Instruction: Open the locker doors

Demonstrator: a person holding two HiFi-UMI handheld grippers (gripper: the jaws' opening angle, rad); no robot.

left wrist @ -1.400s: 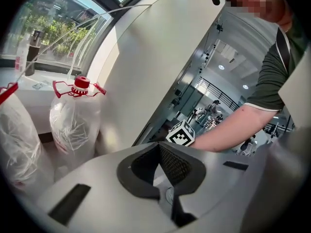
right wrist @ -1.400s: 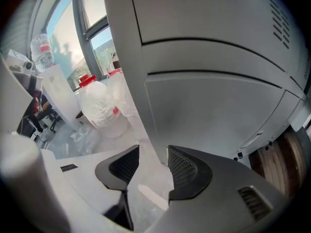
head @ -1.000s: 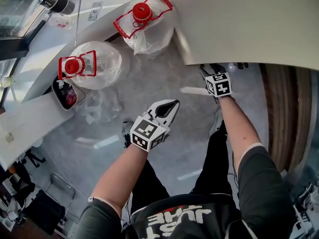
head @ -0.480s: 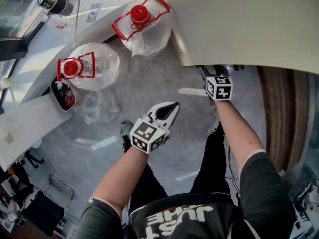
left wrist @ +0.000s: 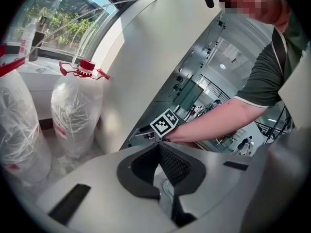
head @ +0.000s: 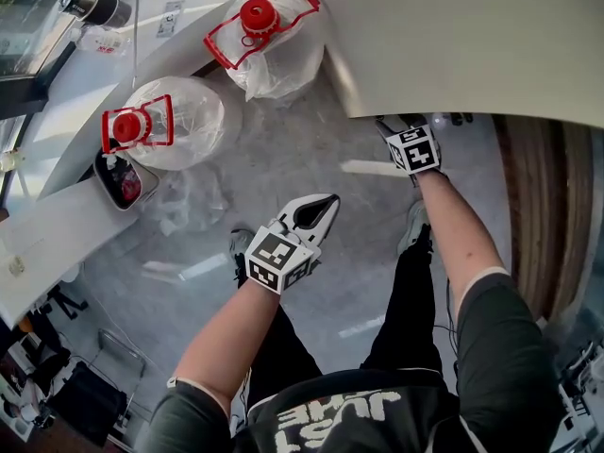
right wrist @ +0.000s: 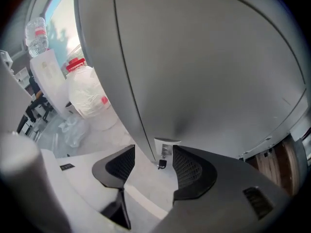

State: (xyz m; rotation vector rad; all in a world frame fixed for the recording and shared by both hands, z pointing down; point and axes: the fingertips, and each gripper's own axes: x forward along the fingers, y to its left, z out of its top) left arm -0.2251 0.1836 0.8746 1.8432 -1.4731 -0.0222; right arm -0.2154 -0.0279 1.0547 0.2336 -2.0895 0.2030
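**Right gripper lined up on the latch**

Nearest you, your left gripper (head: pixel 324 208) hangs over the floor (head: pixel 283 159), jaws pressed together on nothing. Ahead, your right gripper (right wrist: pixel 154 158) has just been opening its jaws. They stand spread with the latch (right wrist: pixel 166 147) of the locker door (right wrist: pixel 204 72) between them, unpinched. Next, likely, close and pull. Expect the door's edge to swing toward your legs. The water jugs (head: pixel 175 121) stand well apart.

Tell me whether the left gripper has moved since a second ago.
No. The left gripper sits in the same place relative to the pale floor streak to its lower left, as before.
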